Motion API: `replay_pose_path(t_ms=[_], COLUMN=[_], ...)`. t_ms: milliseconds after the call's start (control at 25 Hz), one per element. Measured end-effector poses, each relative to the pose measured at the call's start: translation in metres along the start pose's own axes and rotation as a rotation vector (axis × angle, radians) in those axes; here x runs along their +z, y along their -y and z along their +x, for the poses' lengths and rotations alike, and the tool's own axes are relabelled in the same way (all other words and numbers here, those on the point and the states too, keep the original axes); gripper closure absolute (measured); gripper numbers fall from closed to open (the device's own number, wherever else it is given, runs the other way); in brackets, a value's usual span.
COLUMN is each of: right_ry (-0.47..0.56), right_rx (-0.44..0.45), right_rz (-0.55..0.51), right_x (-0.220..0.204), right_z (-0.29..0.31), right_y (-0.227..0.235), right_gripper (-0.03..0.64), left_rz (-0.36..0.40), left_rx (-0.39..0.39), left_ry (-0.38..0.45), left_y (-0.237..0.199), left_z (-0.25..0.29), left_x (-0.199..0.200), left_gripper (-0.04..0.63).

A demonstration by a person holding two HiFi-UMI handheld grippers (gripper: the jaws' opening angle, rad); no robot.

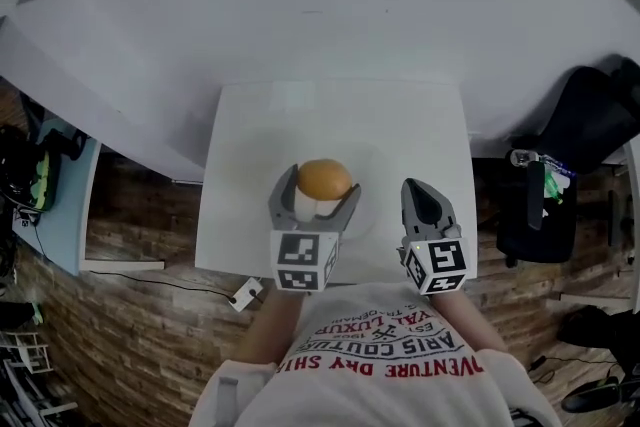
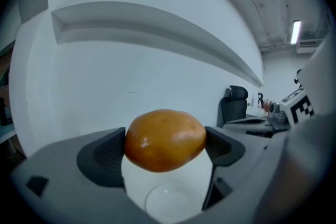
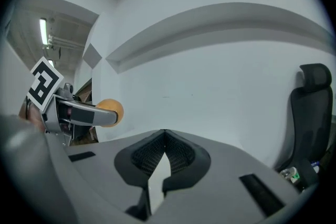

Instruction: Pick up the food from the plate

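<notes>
Since the left gripper [image 1: 320, 187] has its 2 jaws pressed on the sides of the food [image 1: 324, 179], the job now, I think, is to lift it slow and straight so it does not roll out. The jaws grip it near its middle, 1 on each side, and that looks like a good hold. Squeezing harder could squash it if it is soft, so a gentle, steady grip seems best. The food is up in the jaws over the white plate [image 2: 169, 201], which shows below it. It does not seem to touch the plate, but I cannot be sure. The plate sits on a white table [image 1: 250, 155]. The right gripper [image 1: 418, 190] is off to the side, with its jaws pushed together and nothing in them. The food is round and smooth, orange-brown and a bit shiny. It could be a bun or a fruit; I cannot tell which.
</notes>
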State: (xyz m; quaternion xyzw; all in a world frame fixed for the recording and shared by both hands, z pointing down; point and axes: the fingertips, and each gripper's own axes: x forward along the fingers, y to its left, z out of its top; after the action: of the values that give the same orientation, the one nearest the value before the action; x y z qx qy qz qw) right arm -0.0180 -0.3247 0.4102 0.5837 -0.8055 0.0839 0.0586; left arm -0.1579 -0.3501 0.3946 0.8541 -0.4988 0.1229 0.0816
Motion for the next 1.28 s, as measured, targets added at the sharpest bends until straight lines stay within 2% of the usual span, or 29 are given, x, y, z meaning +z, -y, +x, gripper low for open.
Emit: replay_pose_path(t_ms=[200,400,800,1280], right_ry=[0.048,0.044,0.029,0.006], right_rx=[0.009,0.035,0.077,0.053], right_rz=[-0.039,-0.060,-0.043,-0.047], right_x=[0.018,0.020,0.016,0.007], right_z=[-0.002,-0.002,-0.009,-0.028], right_y=[-0.015,-0.026,-0.032,-0.012], right_gripper=[0.606,0.606,0.606,0.606], left_rz=[0.019,0.011,-0.013,-0.006], left_rx=[-0.002,0.002,0.019,0.002], left_ry=[0.057,0.089,0.094,0.106], left_y=[-0.004,-0.006,-0.003,0.022], left_z=[-0.010,-0.018,-0.029,-0.029], left_x=[0.016,0.024,0.023,0.024], left_gripper=[0.135,0.135,0.135,0.135])
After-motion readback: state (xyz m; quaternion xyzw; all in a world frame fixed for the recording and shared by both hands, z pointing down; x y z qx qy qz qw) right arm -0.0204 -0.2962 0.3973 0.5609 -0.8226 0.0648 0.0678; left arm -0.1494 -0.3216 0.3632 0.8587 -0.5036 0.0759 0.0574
